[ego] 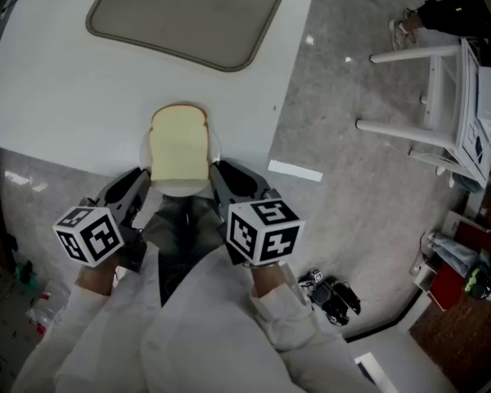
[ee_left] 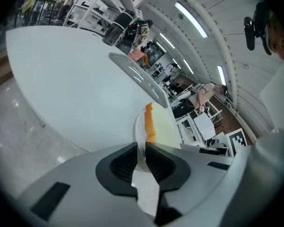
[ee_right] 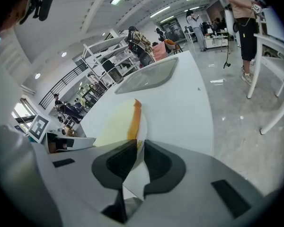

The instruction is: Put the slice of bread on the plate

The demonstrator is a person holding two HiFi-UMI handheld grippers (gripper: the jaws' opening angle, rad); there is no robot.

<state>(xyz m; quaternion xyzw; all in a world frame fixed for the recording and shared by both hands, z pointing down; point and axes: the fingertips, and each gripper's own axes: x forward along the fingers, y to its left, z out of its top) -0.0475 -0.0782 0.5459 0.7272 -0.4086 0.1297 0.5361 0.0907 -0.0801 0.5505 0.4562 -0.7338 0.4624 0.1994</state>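
A slice of pale bread (ego: 178,144) with a tan crust lies on a small white plate (ego: 180,190) at the near edge of the white table (ego: 65,80). The plate's near part sticks out past that edge. My left gripper (ego: 145,174) is shut on the plate's left rim, and my right gripper (ego: 215,170) is shut on its right rim. In the left gripper view the plate rim (ee_left: 140,131) runs between the left gripper (ee_left: 141,152) jaws, with the bread (ee_left: 161,126) beyond. The right gripper view has the right gripper (ee_right: 140,150) clamped on the plate (ee_right: 142,131) beside the bread (ee_right: 118,124).
A grey tray (ego: 186,11) lies on the table farther out. A white chair (ego: 442,97) stands on the floor to the right. Dark gear (ego: 331,293) lies on the floor near my right elbow. People and shelving are in the background.
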